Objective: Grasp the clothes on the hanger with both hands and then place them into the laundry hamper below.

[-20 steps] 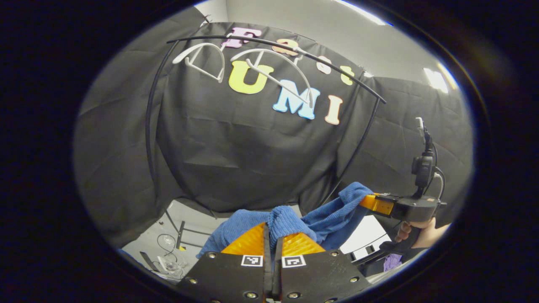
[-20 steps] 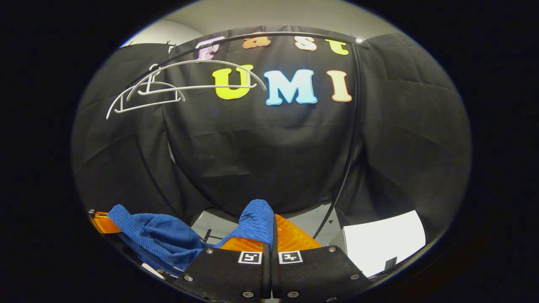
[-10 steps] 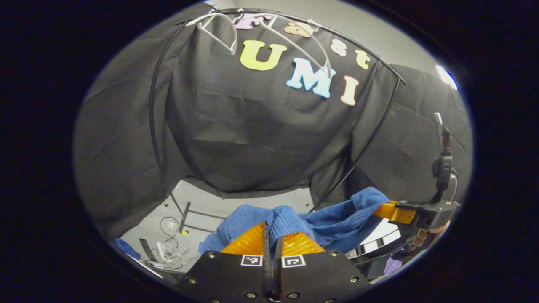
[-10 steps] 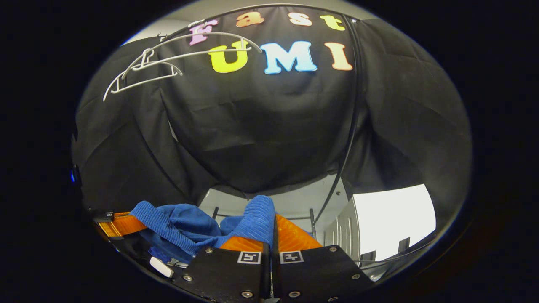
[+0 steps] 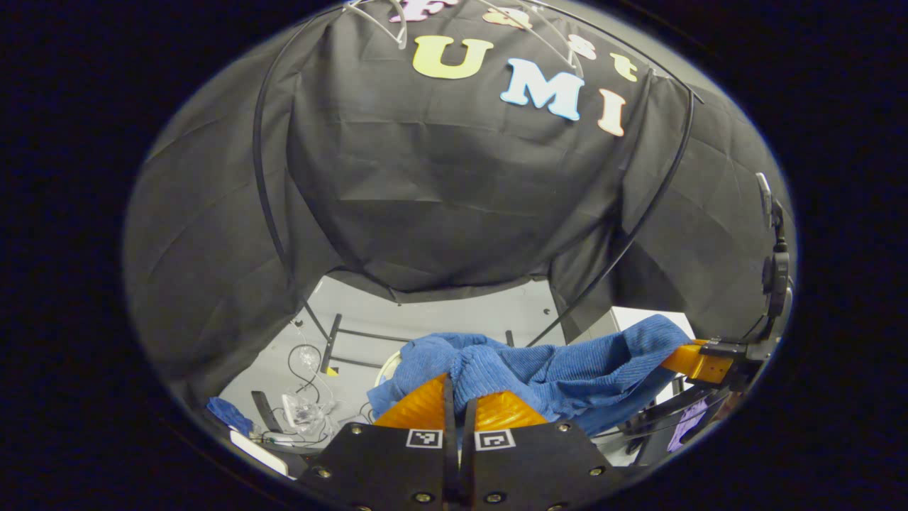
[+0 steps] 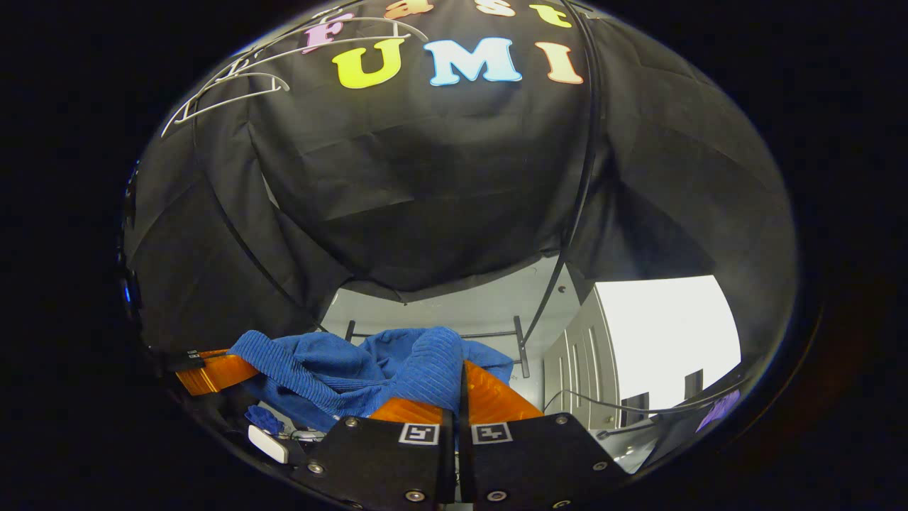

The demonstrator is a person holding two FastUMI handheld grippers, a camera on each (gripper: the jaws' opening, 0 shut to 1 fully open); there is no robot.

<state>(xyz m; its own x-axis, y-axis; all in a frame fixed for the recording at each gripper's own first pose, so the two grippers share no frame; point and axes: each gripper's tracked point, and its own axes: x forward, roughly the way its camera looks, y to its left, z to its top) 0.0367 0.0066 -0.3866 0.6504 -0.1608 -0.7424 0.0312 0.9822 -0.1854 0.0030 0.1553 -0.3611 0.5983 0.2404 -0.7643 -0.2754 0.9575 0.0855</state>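
Left gripper view: both tongs, left (image 5: 457,397) and right (image 5: 691,358), clenched on blue garment (image 5: 567,369) below bare hangers (image 6: 227,92); lowering step, hamper placement and release next.

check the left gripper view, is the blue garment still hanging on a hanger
No, the blue garment is stretched between the left gripper and right gripper.

We see a black garment rack frame (image 5: 261,177) before the dark cloth wall (image 6: 440,170), tangled cables (image 5: 301,358) on the grey floor (image 5: 440,319), and a white cabinet (image 6: 660,333).
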